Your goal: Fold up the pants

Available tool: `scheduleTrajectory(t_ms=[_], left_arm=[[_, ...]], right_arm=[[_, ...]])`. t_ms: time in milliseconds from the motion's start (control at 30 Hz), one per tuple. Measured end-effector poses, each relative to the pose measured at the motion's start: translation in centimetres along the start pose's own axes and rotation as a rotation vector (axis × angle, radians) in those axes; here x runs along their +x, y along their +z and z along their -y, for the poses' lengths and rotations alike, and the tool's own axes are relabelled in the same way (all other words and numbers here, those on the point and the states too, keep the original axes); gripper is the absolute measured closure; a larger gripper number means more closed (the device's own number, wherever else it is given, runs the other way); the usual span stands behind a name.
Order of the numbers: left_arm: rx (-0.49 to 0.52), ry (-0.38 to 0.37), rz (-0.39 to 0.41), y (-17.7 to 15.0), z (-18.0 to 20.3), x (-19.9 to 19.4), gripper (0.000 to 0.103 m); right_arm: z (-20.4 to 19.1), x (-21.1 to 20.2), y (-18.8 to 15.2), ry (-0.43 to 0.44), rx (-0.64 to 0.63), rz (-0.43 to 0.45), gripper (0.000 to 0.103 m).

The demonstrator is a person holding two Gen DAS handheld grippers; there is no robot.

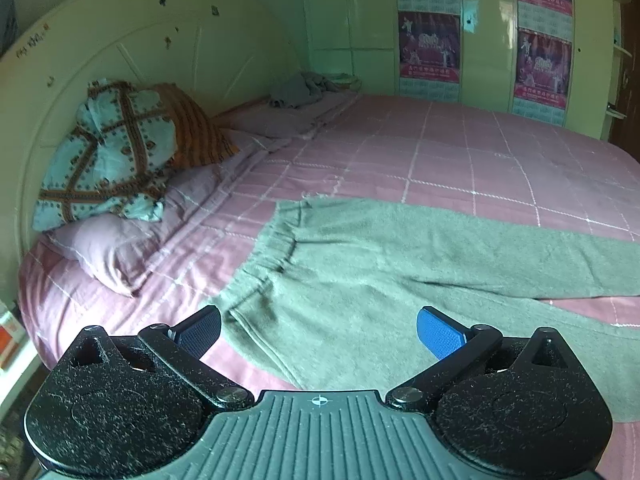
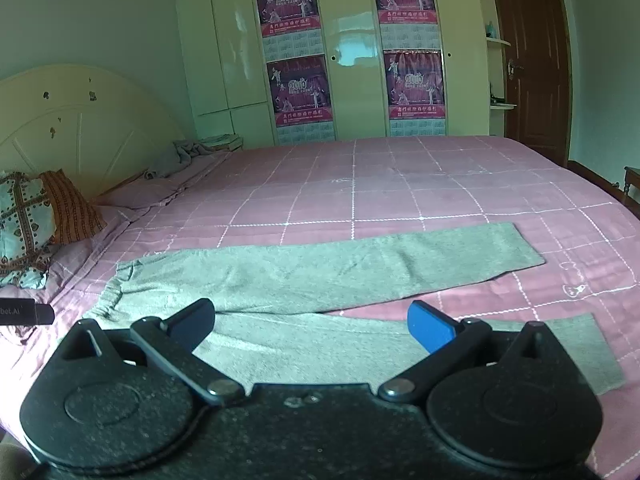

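Note:
Grey-green pants (image 1: 360, 264) lie flat on the pink checked bed (image 1: 440, 152), waistband to the left, both legs spread apart to the right. My left gripper (image 1: 320, 330) is open and empty, hovering over the near waistband corner. In the right wrist view the pants (image 2: 320, 268) stretch across the bed, far leg end at the right, near leg partly under the gripper. My right gripper (image 2: 312, 322) is open and empty above the near leg. The left gripper's tip (image 2: 28, 312) shows at the left edge.
Pillows (image 1: 112, 152) are stacked against the cream headboard (image 1: 140, 40) at the left. A crumpled grey cloth (image 1: 300, 88) lies at the far head corner. A wardrobe with posters (image 2: 332, 52) stands beyond the bed, and a brown door (image 2: 532, 60) is at the right.

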State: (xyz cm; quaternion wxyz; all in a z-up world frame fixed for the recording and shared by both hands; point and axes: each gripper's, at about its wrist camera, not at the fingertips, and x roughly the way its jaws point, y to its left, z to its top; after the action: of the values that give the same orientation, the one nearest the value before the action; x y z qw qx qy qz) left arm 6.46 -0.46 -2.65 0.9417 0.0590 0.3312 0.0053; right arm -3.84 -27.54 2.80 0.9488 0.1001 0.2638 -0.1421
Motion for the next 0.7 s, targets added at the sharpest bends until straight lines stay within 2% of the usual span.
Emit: scheduleTrajectory(t_ms=[167,400,567,700], left_arm=[[0.001,0.009,0.025,0.1,0.1,-0.8,0.0],[-0.046,-0.016,0.004,-0.7,1.0,-0.5,0.0],[-0.004,0.006,-0.01,-0.2,3.6,2.1,0.0],[-0.022,0.011,-0.036,0.4,5.2,4.9,0.0]], right_arm=[[-0.4,-1.2,0.7,0.038,-0.005,0.064,0.0],[0.4,-1.5,0.0,0.038,-0.031,0.037,0.0],[1.2,0.6,-0.3,0.062,-0.015,-0.003,0.0],[1.9,3.6,-0.7,0.072,0.001,-0.022,0.0]])
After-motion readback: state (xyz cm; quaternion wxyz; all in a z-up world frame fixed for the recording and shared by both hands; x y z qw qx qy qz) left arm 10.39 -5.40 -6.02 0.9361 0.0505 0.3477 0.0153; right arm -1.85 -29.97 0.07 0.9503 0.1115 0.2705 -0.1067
